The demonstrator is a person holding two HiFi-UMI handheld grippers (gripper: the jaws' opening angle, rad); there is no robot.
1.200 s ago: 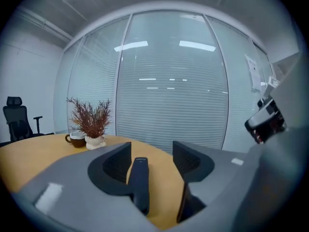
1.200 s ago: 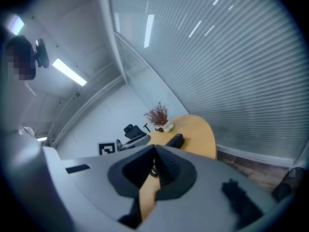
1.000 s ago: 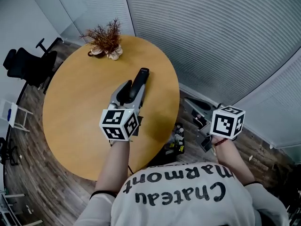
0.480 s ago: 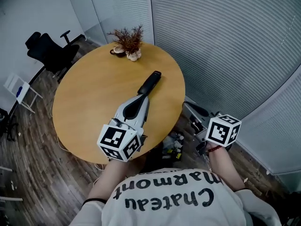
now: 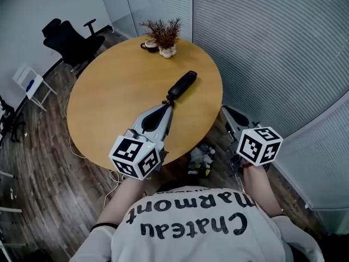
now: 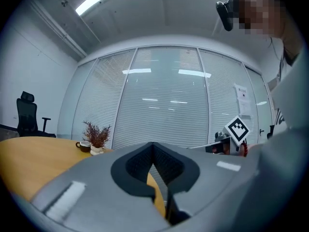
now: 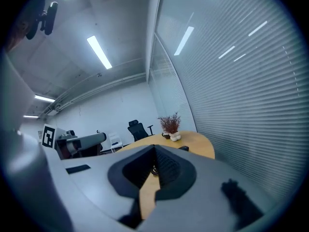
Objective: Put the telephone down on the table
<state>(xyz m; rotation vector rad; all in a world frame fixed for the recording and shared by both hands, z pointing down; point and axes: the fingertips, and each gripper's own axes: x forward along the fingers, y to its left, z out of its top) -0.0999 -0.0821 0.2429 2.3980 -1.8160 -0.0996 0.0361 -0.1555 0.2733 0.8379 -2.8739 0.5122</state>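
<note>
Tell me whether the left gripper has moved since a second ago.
Yes. The left gripper has drawn back toward the person: its tips, earlier alongside the telephone, now stop at its near end.

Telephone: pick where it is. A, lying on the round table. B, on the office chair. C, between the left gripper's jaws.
A: in the head view the telephone lies flat on the table, beyond the left gripper, whose jaws are shut with nothing between them.

Open table left of telephone, plant and cup at far edge
</note>
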